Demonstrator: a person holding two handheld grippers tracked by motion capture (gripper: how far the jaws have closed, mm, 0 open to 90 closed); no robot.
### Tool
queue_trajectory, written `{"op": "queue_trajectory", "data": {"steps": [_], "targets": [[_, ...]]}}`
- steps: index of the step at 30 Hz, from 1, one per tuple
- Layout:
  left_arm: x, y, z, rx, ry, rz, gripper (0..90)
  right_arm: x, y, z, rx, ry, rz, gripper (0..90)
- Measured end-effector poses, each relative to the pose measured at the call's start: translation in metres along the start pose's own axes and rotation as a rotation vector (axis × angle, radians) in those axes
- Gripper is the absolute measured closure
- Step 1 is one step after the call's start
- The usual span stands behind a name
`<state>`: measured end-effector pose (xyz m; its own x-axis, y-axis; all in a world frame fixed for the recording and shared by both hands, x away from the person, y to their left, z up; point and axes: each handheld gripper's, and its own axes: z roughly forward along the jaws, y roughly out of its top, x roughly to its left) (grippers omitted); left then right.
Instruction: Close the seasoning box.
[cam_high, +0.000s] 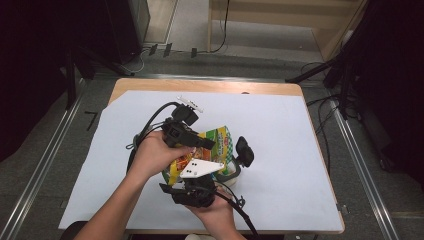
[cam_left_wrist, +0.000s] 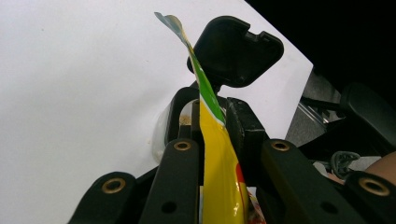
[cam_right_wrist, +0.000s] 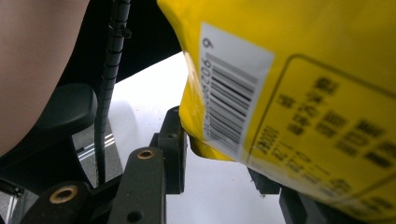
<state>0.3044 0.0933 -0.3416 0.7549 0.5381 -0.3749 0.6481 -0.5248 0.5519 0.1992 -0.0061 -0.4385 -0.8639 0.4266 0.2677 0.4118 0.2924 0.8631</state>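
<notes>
Holding a yellow-and-green snack bag (cam_high: 212, 145) up above the bench (cam_high: 295, 200), the person has both sets of tongs working on it. The left tongs (cam_left_wrist: 212, 119) are nearly closed, their black pads pinching the bag's thin flattened edge, which rises between them as a crinkled foil strip going from yellow to green. That narrow clamp on the sealed edge looks meant to steady the bag while it is tipped. The right tongs (cam_high: 192, 192) come in from below; in the right gripper view one jaw stands just beside the bag's lower corner, but the other is hidden behind the bag, so I cannot tell whether they grip it.

Beneath the bag sits a small clear round container (cam_left_wrist: 161, 135) on the bench, with something pale and crumbly inside; judging by this, the bag is held over it for pouring. The bag is glossy, flexible film, printed with a white barcode label (cam_right_wrist: 233, 98) and dark text. A white sheet (cam_high: 280, 130) covers the wooden bench, smooth and matte. The gripper bodies are hard black plastic with brass-coloured rivets
</notes>
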Motion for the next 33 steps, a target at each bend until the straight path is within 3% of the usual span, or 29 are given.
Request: {"op": "queue_trajectory", "data": {"steps": [17,33], "targets": [[0.0019,0.0003,-0.0001,-0.003,-0.016,-0.008,82.7,0.0005,0.0006,-0.0008,0.007,-0.006,-0.006,63.8],[0.0005,0.0008,0.0016,0.002,-0.007,-0.005,82.5,0.0018,0.0002,-0.0005,0.005,-0.008,-0.007,63.9]]}}
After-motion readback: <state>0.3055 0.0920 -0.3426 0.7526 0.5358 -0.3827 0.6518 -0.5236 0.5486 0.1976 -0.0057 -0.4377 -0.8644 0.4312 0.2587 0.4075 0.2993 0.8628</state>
